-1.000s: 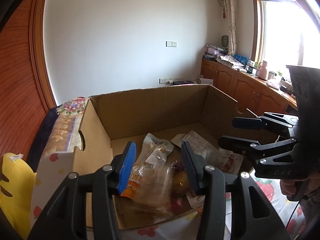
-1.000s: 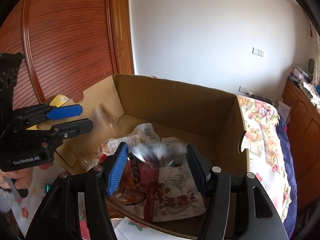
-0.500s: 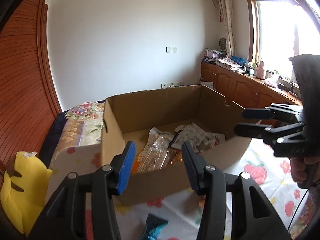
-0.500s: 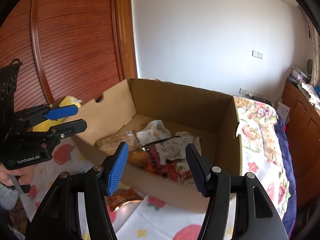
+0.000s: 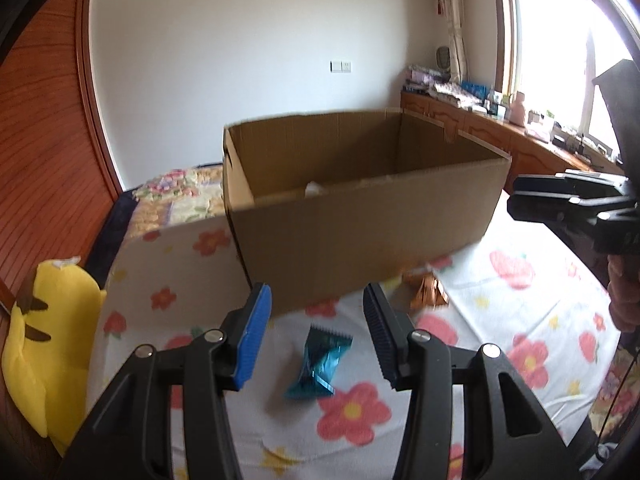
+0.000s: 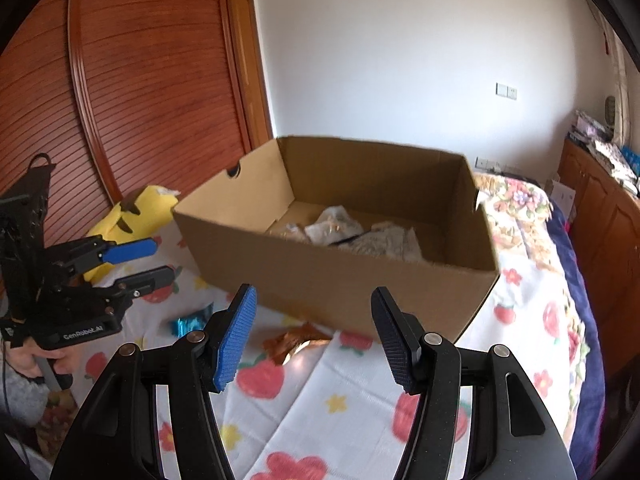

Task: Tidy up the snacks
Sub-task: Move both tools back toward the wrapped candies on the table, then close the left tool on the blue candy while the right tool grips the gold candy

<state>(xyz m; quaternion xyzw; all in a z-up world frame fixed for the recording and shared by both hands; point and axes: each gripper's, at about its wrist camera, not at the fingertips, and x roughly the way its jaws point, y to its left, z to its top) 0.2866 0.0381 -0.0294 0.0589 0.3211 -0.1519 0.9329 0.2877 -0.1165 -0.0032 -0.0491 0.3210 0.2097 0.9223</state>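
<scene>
A cardboard box [image 5: 360, 220] [image 6: 340, 276] stands on the flowered bedsheet; white snack bags [image 6: 360, 232] lie inside it. A teal snack packet [image 5: 320, 360] [image 6: 190, 322] lies on the sheet in front of the box. Right of it, a copper foil packet [image 5: 426, 290] [image 6: 298, 342] lies at the box's foot. My left gripper [image 5: 316, 332] [image 6: 138, 260] hovers open just above the teal packet, empty. My right gripper [image 6: 314, 332] [image 5: 520, 196] is open and empty over the copper packet.
A yellow plush toy [image 5: 44, 332] [image 6: 136, 210] lies at the bed's left edge by the wooden wardrobe doors [image 6: 140, 80]. A flowered quilt [image 6: 516, 208] lies beyond the box. A wooden cabinet [image 5: 500, 136] with clutter runs under the window. A hand [image 6: 36, 360] grips the left tool.
Both grippers have drawn back from over the box's inside to the sheet in front of it. The teal and copper packets have come into view. Both stay open.
</scene>
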